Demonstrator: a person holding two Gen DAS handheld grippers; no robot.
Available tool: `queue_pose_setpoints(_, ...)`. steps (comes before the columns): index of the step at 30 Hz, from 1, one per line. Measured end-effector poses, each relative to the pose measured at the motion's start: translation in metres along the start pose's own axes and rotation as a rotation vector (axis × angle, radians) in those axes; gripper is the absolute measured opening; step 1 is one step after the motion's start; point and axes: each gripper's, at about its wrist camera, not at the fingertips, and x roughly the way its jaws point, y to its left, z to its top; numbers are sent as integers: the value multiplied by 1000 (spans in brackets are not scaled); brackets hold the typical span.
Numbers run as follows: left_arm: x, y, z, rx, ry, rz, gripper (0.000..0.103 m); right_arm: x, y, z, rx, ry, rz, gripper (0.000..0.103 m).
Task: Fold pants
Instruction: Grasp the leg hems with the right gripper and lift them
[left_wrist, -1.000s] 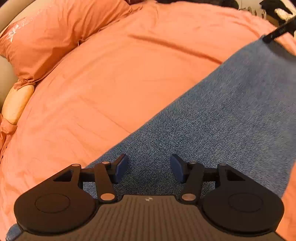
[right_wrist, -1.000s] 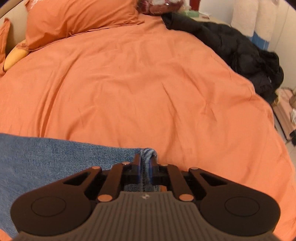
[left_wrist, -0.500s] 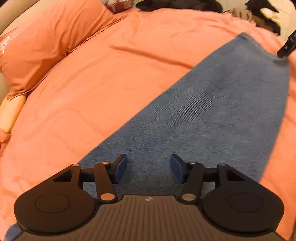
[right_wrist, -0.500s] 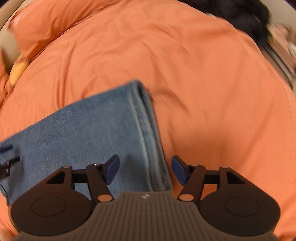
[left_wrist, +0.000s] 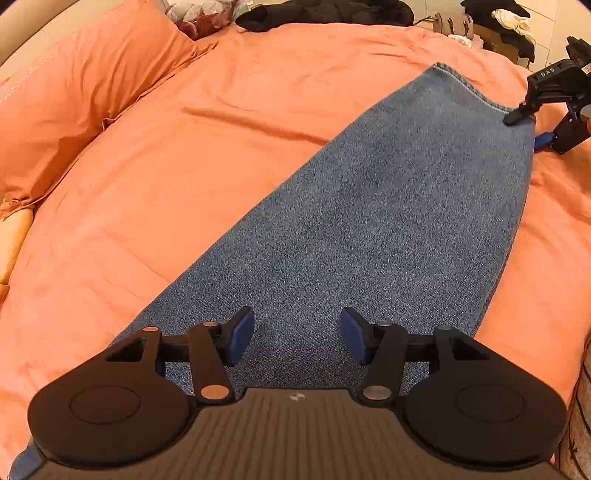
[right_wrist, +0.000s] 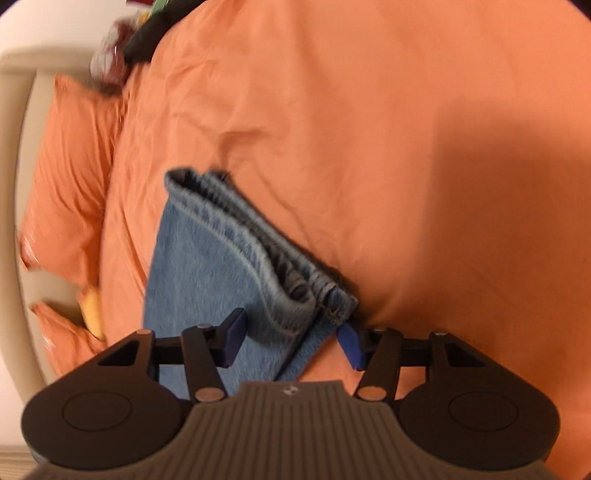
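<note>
Where tool (right_wrist: 290, 338) gapes: pants (right_wrist: 207, 266) hem between.

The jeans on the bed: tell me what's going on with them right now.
A person holding a gripper in each hand is folding blue jeans laid flat on an orange bedspread. The left gripper hovers open over one end of the denim, gripping nothing. The right gripper is at the hem end; its jaws have just been closing, with the stacked hems between them, but the pads do not press the cloth yet.
</note>
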Motion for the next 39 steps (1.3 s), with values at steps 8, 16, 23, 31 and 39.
queue_pose_setpoints(8,24,8,7,59,45,7,50,-23,21,-12,-177,-59,58,16)
queue_pose_setpoints(16,41,11,54,158,-13,-43,28,-52,120,-30,-511,-66,-19,12)
queue_pose_setpoints(23,105,6,84,203,58,-37,11,-57,142,-42,-562,-74,-36,12)
queue_pose_setpoints(31,83,13,78,183,9,-57,11,-68,170,-60,-620,-79,-46,12)
queue_pose_setpoints(39,52,-40,29,273,28,-234,11,-78,197,-88,-711,-111,-50,12)
